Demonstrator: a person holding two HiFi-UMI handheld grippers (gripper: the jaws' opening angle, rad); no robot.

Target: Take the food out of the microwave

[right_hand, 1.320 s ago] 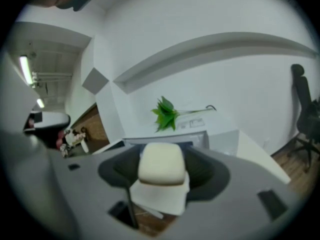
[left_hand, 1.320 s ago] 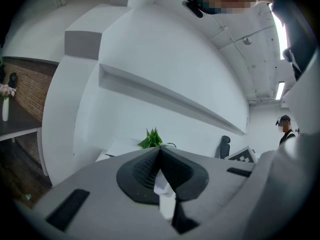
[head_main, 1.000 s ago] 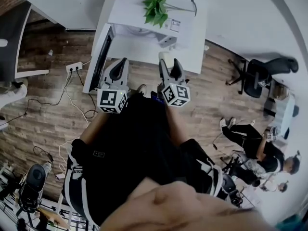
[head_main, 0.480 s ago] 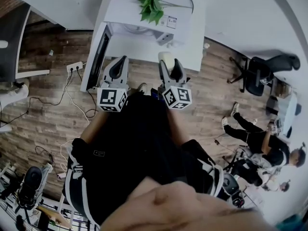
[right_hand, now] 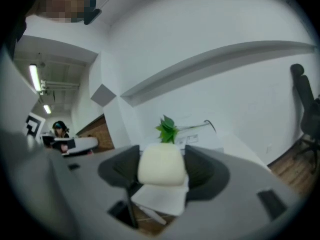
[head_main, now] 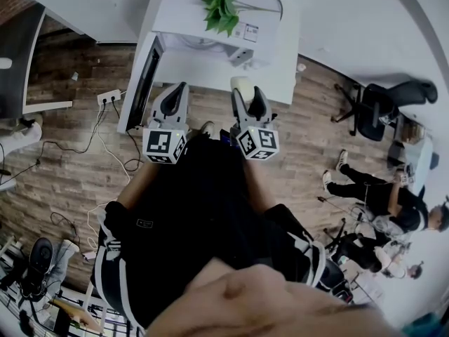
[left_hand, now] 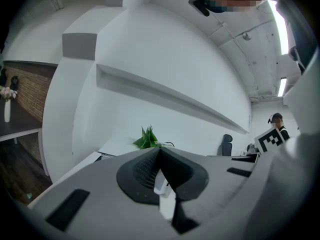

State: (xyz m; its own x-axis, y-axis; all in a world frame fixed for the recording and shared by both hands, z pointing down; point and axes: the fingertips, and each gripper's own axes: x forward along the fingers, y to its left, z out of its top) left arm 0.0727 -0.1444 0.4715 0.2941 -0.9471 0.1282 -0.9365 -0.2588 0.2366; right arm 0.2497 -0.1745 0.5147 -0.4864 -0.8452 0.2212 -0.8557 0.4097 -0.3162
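A white microwave [head_main: 210, 65] stands ahead of me with a green plant [head_main: 221, 7] on top; its dark door [head_main: 142, 83] hangs open to the left. My right gripper [head_main: 243, 90] is shut on a pale cream bun-like piece of food [head_main: 240, 84], held just in front of the microwave. In the right gripper view the food [right_hand: 161, 165] fills the space between the jaws, with the plant [right_hand: 166, 129] behind it. My left gripper [head_main: 177, 91] sits beside the door, shut with nothing between its jaws; in the left gripper view its tips [left_hand: 159, 151] meet.
A power strip [head_main: 107, 97] and loose cables lie on the wooden floor at left. A dark desk [head_main: 17, 55] stands at far left. An office chair [head_main: 379, 107] and a seated person [head_main: 382, 206] are at right. Camera gear [head_main: 35, 272] sits lower left.
Both grippers have stayed almost still in front of the microwave, the right one keeping the food. The person on the floor at right has shifted their legs.
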